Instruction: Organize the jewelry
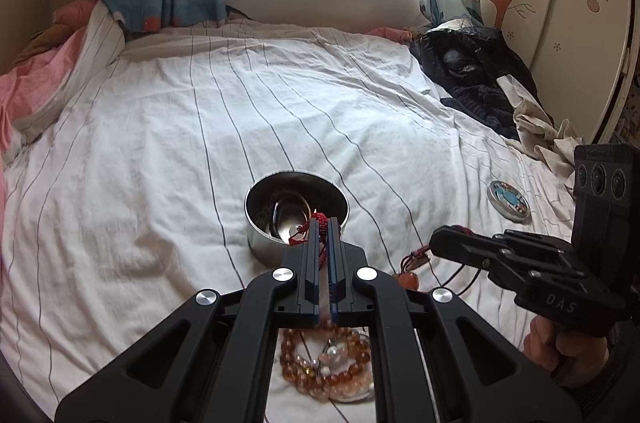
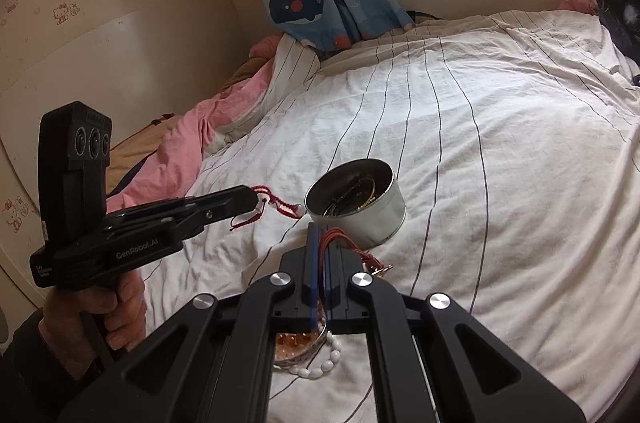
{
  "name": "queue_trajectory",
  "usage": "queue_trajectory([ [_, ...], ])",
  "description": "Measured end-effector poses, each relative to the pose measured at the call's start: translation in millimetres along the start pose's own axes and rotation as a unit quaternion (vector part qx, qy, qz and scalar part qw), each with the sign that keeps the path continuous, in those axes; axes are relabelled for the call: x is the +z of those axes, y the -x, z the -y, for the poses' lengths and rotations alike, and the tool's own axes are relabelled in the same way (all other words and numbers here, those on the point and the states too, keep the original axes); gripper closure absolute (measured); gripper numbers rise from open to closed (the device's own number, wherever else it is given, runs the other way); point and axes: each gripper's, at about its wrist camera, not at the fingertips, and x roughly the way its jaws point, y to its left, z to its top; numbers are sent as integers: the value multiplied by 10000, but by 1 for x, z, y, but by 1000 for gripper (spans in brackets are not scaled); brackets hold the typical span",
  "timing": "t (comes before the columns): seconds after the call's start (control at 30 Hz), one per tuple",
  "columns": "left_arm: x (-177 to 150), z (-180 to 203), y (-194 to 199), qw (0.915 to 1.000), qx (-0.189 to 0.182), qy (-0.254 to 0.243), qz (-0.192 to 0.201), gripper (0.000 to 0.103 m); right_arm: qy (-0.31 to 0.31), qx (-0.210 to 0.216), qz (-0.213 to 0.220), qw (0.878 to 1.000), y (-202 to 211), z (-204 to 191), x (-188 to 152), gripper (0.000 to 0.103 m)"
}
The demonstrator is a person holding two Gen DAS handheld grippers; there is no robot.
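Note:
My left gripper (image 1: 322,223) is shut on a red braided bracelet (image 1: 299,237), held just in front of the round metal tin (image 1: 260,235), which has bangles inside. In the right wrist view the same bracelet (image 2: 280,209) dangles from the left gripper (image 2: 254,199), left of the tin (image 2: 384,219). My right gripper (image 2: 320,229) is shut on a red cord necklace (image 2: 360,251) with a metal clasp, lifted near the tin's front. Amber bead bracelets (image 1: 324,359) and a white bead bracelet (image 2: 326,361) lie on the sheet under the grippers.
A white striped bedsheet (image 1: 160,151) covers the bed. The tin's lid (image 1: 509,201) lies to the right. Dark clothes (image 1: 468,71) are piled at the far right, with pink bedding (image 2: 180,147) at the left. A hand (image 2: 96,311) grips the left handle.

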Motion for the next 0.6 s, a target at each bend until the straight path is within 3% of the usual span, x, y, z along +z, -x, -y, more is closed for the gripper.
queue_trajectory([
  [0.13, 25, -7, -29, 9999, -6, 114, 94, 99, 88, 51, 49, 9999, -9, 2, 21, 100],
  [0.27, 29, -26, -78, 9983, 243, 302, -440, 94, 129, 141, 36, 9998, -28, 4, 44, 100],
  [0.43, 19, -53, -70, 9964, 496, 536, -423, 62, 15, 552, 30, 9985, -52, 2, 67, 100],
  [0.5, 16, -67, -61, 9946, 626, 735, -384, 59, -167, 762, -64, 9969, -68, 5, 72, 100],
  [0.53, 14, -73, -56, 9935, 662, 847, -367, 58, -207, 692, -245, 9971, -81, 8, 72, 100],
  [0.6, 11, -82, -47, 9917, 752, 977, -360, 57, -109, -24, -730, 9973, -108, 14, 67, 93],
])
